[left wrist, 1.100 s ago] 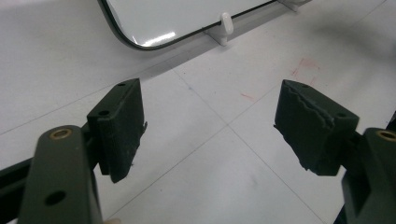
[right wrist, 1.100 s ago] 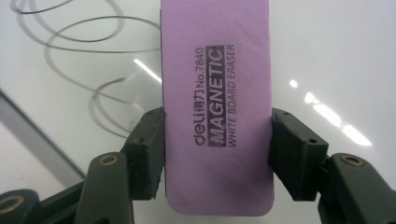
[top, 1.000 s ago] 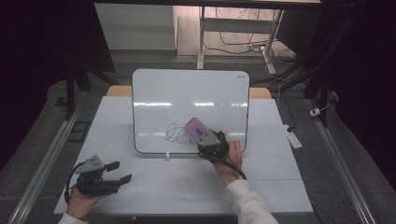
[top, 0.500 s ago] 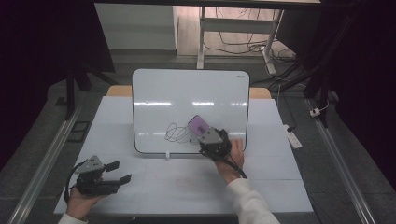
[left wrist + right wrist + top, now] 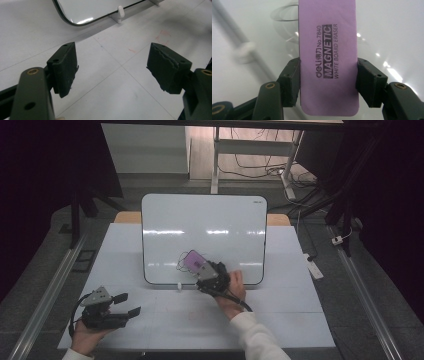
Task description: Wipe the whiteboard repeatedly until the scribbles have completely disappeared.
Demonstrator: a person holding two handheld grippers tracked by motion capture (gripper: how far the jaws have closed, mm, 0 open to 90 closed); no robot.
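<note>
On the table the whiteboard stands propped, a dark scribble low on its face; nothing big has shifted over the last second. Right gripper stays clamped on the purple eraser, held against the board at the scribble, barely nudged, so wiping looks underway but unfinished; left gripper keeps idle over bare table, jaws apart, holding nothing.

A whiteboard stands on the far middle of the desk. An eraser lies against its near edge, with the right gripper around it. The left gripper sits at the desk's near left corner.
</note>
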